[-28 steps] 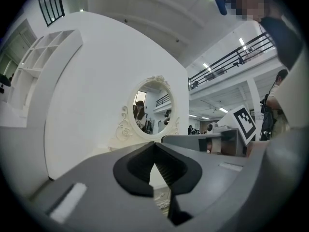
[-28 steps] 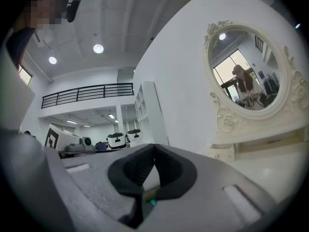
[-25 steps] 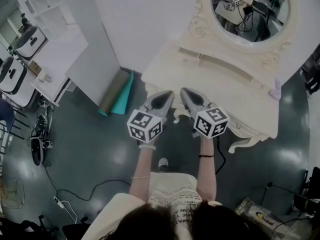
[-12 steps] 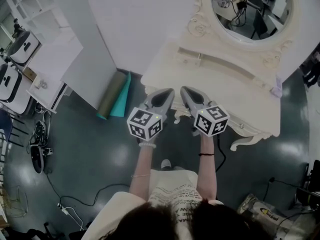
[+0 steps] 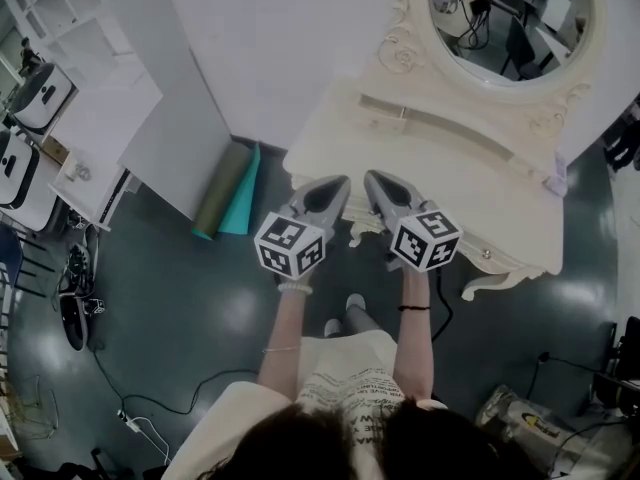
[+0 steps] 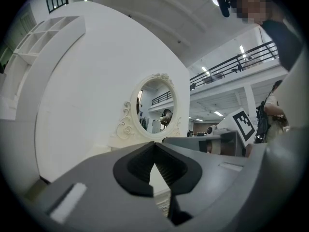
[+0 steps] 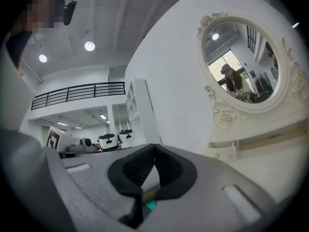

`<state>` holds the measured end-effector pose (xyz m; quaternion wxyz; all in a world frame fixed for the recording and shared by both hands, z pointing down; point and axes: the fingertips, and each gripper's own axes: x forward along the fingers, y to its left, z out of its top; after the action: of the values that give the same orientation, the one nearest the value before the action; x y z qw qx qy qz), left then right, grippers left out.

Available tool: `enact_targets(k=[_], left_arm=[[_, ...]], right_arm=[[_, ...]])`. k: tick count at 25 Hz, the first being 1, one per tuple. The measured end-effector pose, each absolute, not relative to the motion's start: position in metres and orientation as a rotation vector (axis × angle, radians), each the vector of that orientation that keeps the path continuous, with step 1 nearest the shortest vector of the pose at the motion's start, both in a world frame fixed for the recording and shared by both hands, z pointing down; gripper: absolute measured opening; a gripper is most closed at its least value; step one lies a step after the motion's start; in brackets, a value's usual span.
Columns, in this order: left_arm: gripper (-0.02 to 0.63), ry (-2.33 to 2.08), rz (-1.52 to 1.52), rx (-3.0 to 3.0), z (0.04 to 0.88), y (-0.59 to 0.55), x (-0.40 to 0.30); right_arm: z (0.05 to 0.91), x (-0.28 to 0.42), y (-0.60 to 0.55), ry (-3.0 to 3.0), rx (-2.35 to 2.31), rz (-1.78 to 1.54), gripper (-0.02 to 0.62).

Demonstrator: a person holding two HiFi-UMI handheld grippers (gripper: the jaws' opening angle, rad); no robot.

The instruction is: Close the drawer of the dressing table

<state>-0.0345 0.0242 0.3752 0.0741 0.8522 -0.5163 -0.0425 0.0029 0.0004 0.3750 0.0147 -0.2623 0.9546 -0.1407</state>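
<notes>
Your left gripper and right gripper both have their jaws together on nothing, side by side at the dressing table's front edge. The drawer under that edge shows only as a thin strip with a knob. Its inside is hidden from you.

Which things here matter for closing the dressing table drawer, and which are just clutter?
Job:
- dressing table
- left gripper, shut, empty
- right gripper, shut, empty; both sit at the table's front edge

Lying about:
- rolled mats on the floor by the wall
- white shelf unit
- floor cable
</notes>
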Motion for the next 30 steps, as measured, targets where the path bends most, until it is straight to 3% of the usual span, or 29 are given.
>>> enact_targets(k=[30], left_arm=[[-0.002, -1.600, -0.136, 2.490, 0.383, -0.076, -0.051]], right_arm=[[0.386, -0.007, -0.109, 2.989, -0.719, -0.532, 0.003]])
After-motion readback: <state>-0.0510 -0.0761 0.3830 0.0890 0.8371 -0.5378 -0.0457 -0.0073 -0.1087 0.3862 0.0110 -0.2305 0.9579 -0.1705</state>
